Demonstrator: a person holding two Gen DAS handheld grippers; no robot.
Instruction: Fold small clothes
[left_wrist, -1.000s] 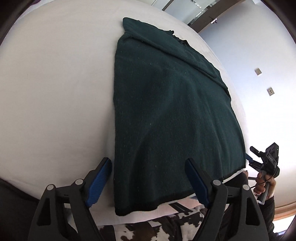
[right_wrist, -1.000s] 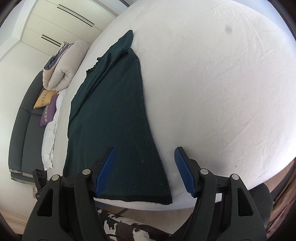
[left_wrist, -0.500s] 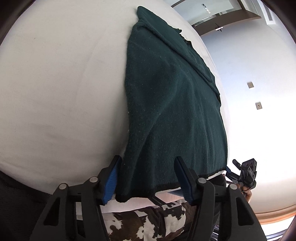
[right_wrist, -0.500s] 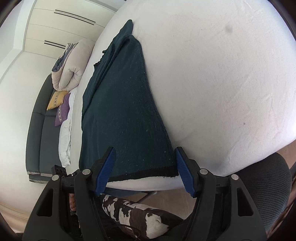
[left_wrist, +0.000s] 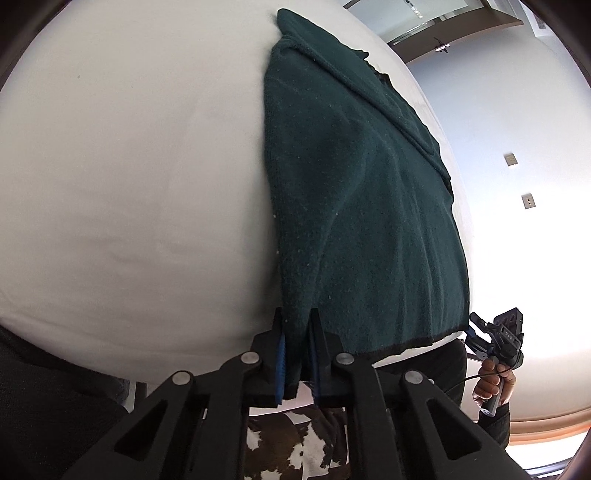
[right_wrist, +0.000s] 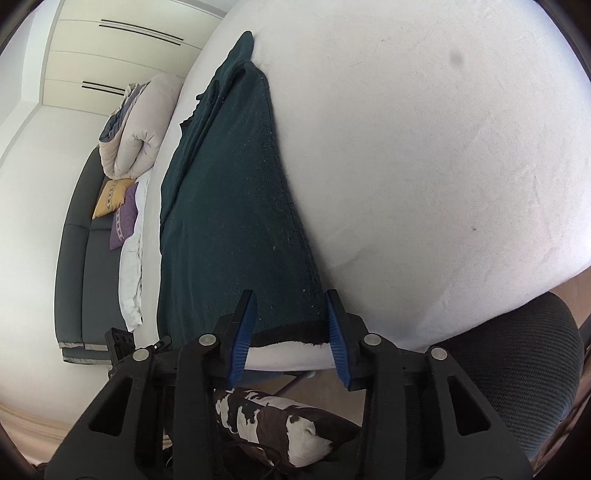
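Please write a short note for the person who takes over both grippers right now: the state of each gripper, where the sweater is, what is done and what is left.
Left gripper: shut on the near left corner of the dark green sweater, at its hem.
Right gripper: open, fingers on either side of the near right corner of the hem, not yet pinching it.
Sweater: lies lengthwise on the white bed, hem at the near edge, one sleeve already folded across the top.
Done: sleeve fold, left corner gripped.
Left: shut the right gripper on its corner, then probably carry the hem up toward the collar end and smooth the fold.
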